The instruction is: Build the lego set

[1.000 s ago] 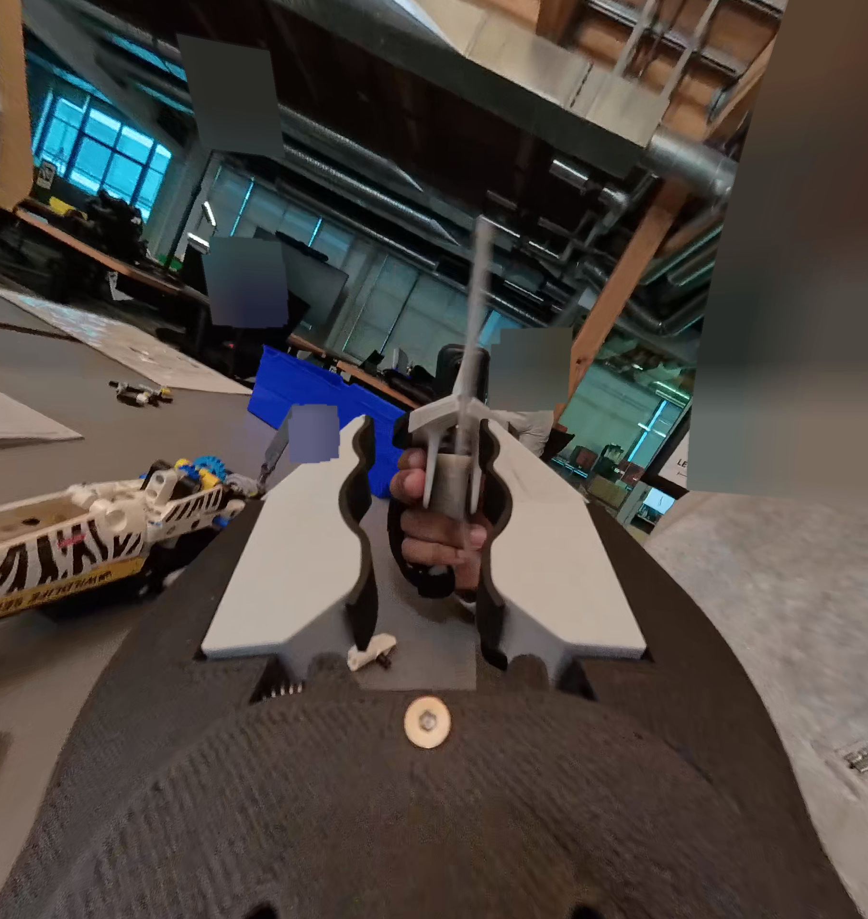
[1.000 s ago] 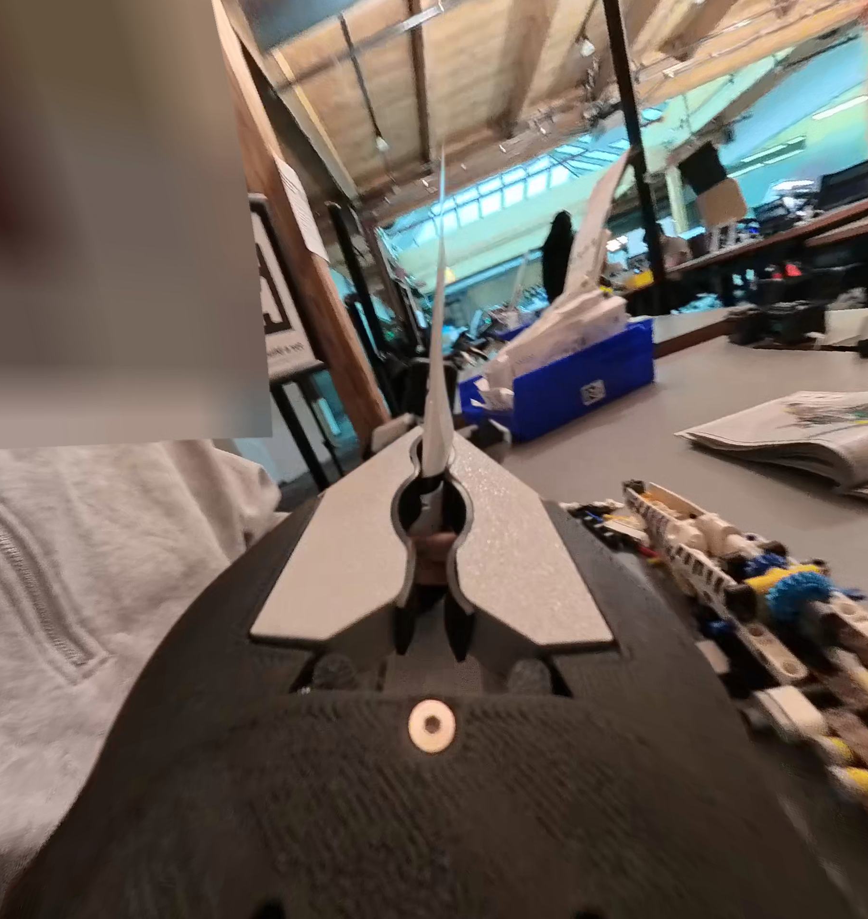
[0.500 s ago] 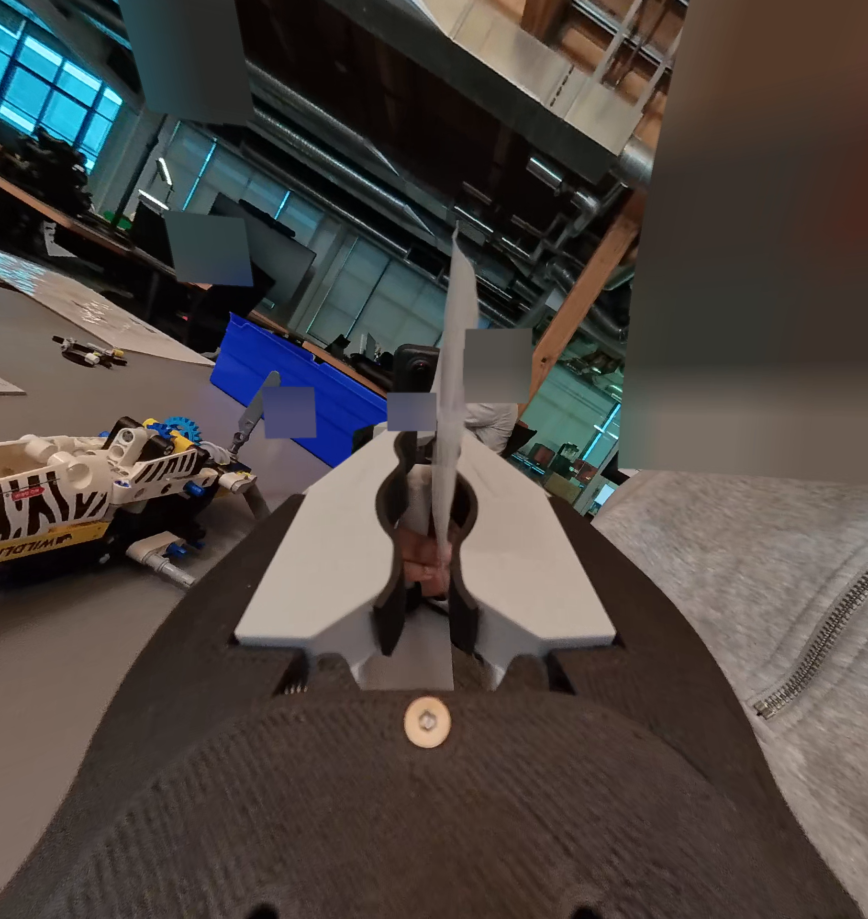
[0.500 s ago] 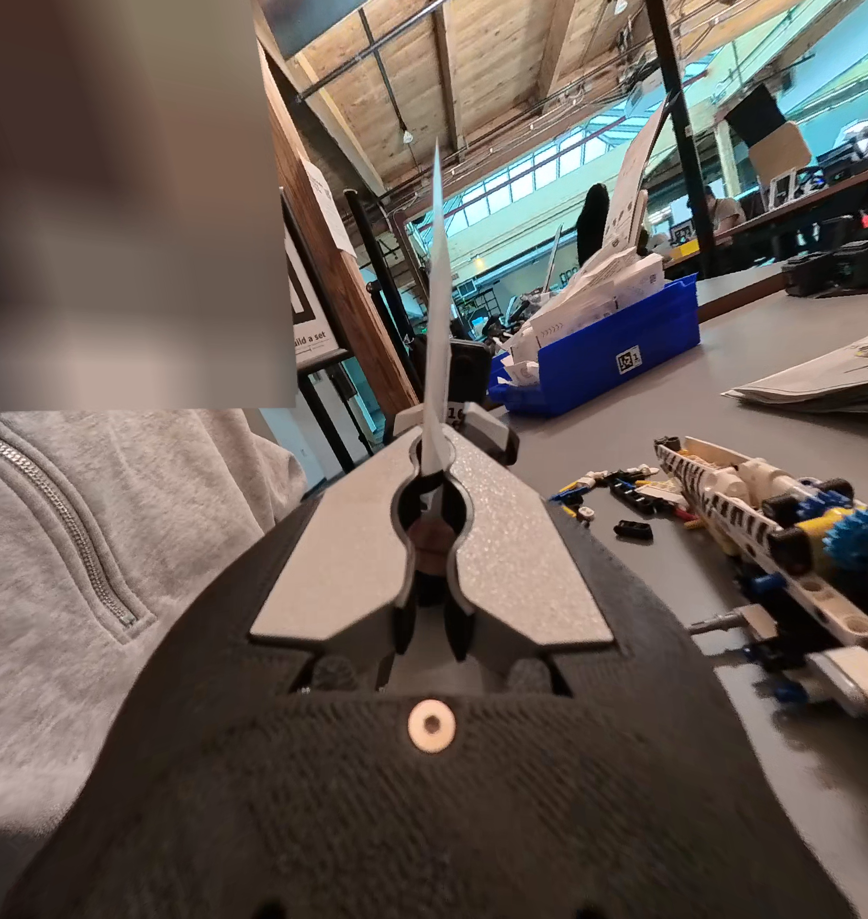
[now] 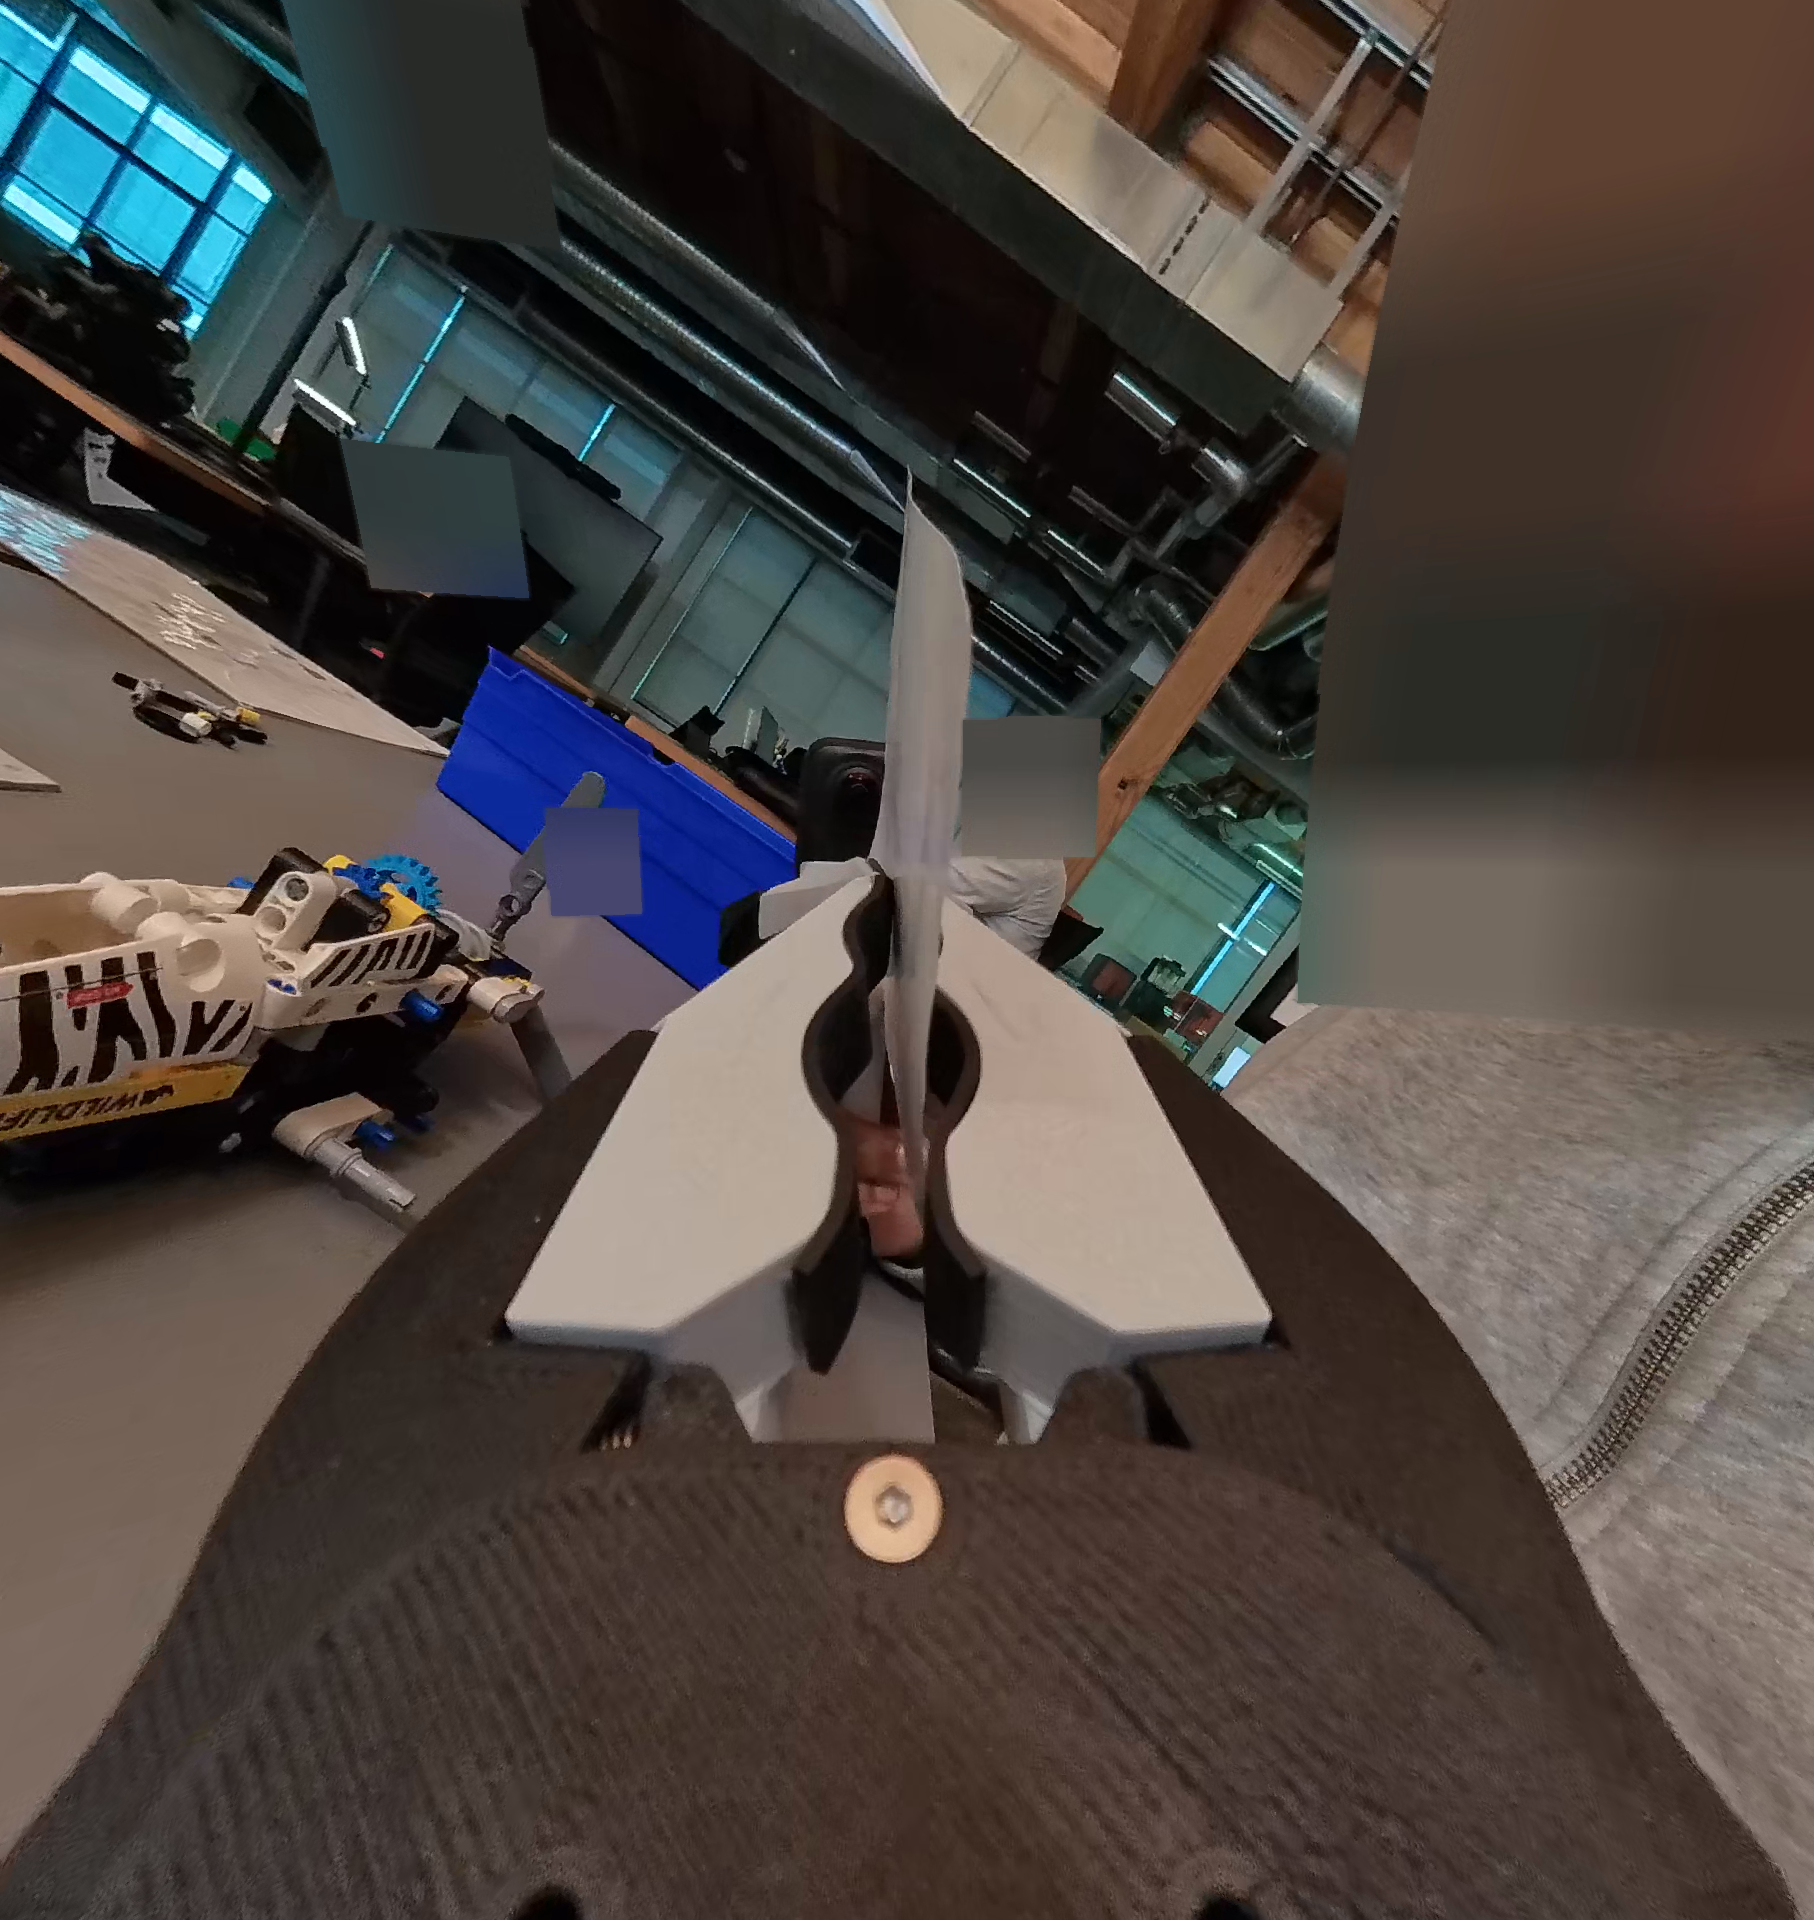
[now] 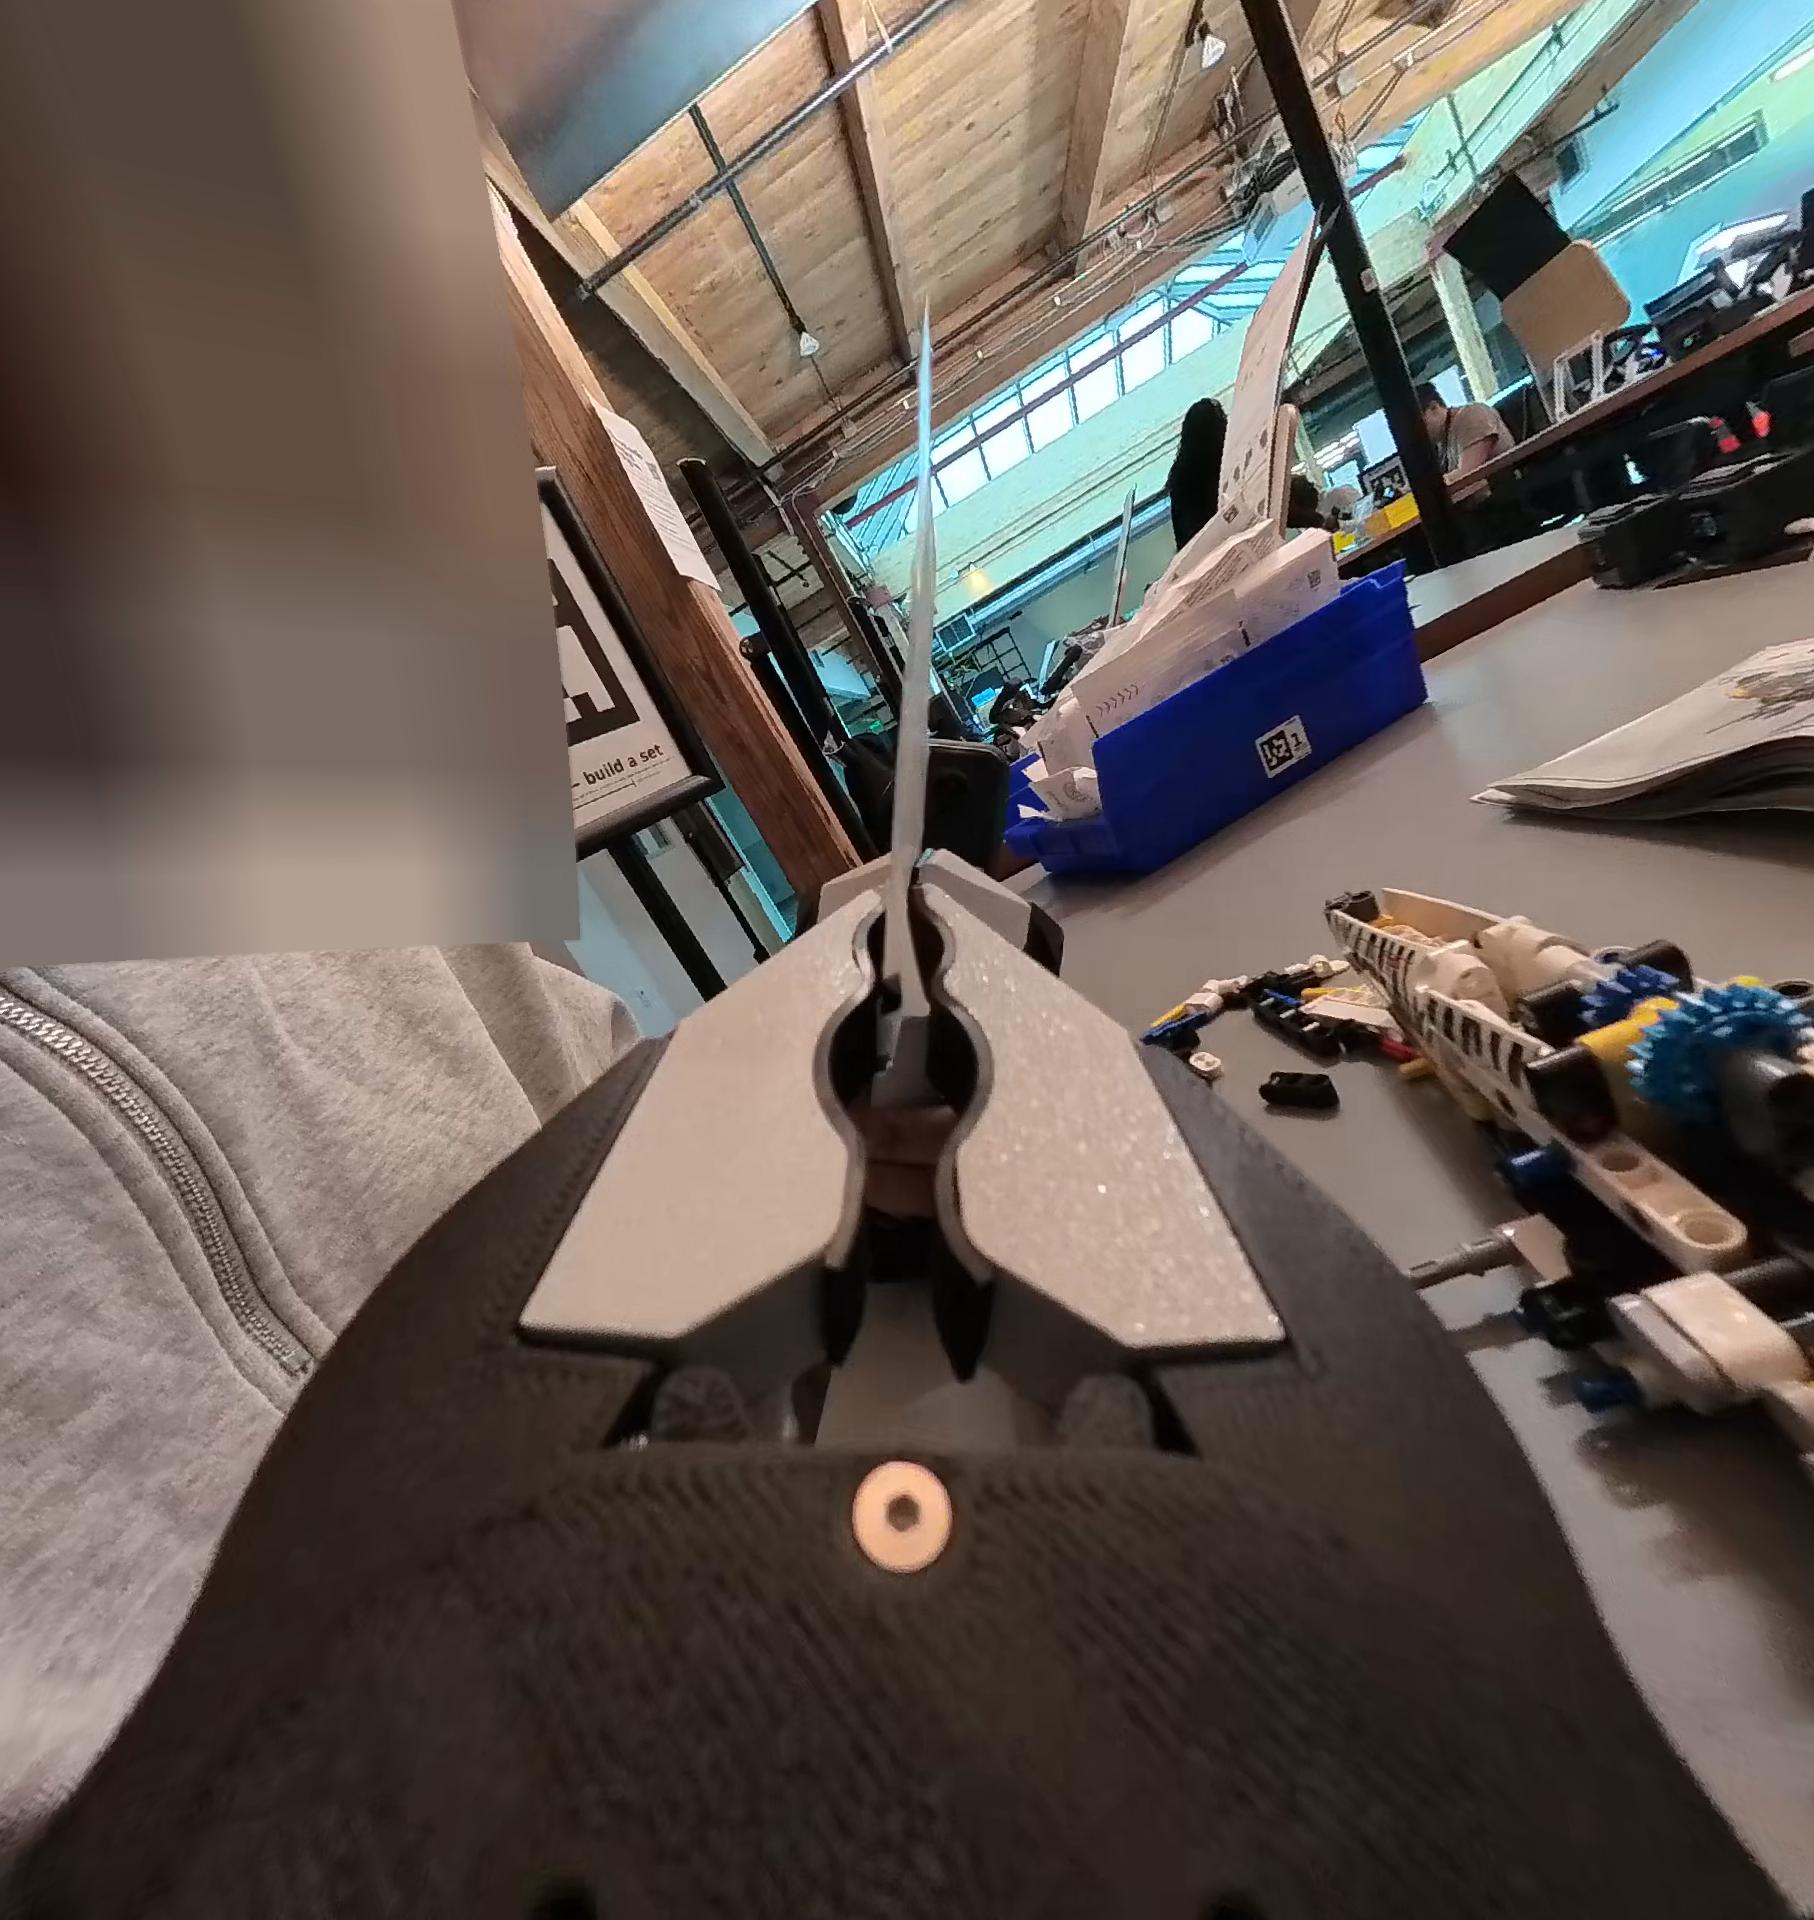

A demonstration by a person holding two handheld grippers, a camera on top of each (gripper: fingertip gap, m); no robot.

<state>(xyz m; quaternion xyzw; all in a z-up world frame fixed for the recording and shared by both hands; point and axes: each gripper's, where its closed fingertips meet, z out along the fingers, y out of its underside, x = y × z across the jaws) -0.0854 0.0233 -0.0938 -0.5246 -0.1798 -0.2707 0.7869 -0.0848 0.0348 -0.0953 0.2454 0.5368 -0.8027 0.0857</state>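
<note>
Jaws: we hold both pairs clenched on one thin sheet [image 5: 918, 790], edge-on, upright.
Model [image 6: 1568, 1049]: on counter [image 6: 1246, 904], nearer our right gripper [image 6: 908, 914].

Lettering on lego model [image 5: 103, 1039], sign [image 6: 612, 717]

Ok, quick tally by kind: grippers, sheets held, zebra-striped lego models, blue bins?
Grippers: 2 (left gripper, right gripper)
Sheets held: 1 (sheet, pinched by both grippers)
Zebra-striped models: 1 (model)
Blue bins: 1 (bin)
Total: 5
</note>
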